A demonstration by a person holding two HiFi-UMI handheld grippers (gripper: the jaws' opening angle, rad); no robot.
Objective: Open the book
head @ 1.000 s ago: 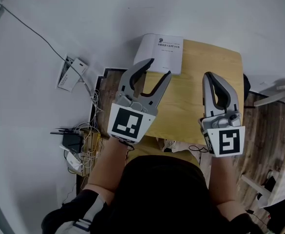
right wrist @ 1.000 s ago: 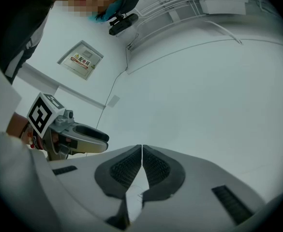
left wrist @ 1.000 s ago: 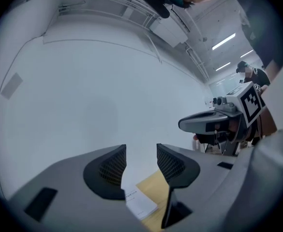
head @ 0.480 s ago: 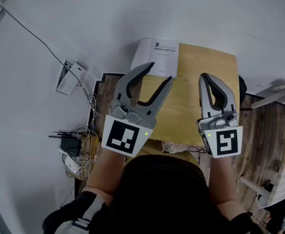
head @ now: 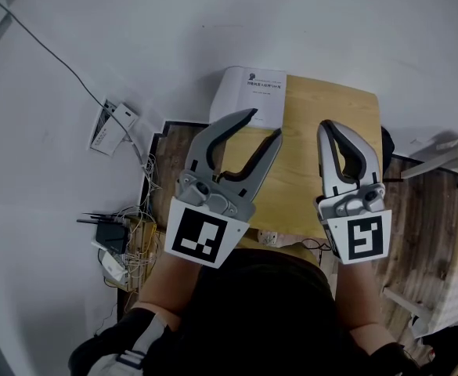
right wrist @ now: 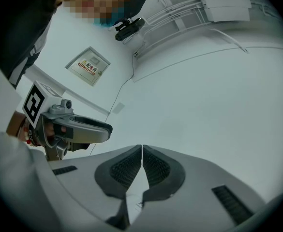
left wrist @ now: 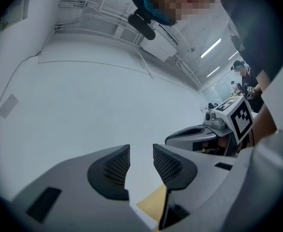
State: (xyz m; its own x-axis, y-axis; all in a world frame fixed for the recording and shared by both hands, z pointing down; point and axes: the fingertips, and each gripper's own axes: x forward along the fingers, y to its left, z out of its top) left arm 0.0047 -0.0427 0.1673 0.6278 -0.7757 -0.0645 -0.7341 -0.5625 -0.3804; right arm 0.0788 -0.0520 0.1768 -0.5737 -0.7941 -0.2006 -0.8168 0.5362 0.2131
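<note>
Two grippers are hovering over the wooden table, neither one gripping anything. The left gripper is standing partly open. Its jaws have just been closing, and only air is showing between its pads. The right gripper, at its three o'clock, is showing jaws pressed together tip to tip, empty. The book is lying closed, white cover up, at the table's eleven o'clock corner, just beyond the left gripper's tips.

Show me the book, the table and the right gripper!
book [head: 250,91]: head view, middle of white cover.
table [head: 311,102]: head view, bare wooden top.
right gripper [head: 325,128]: head view, tips of its shut jaws.
</note>
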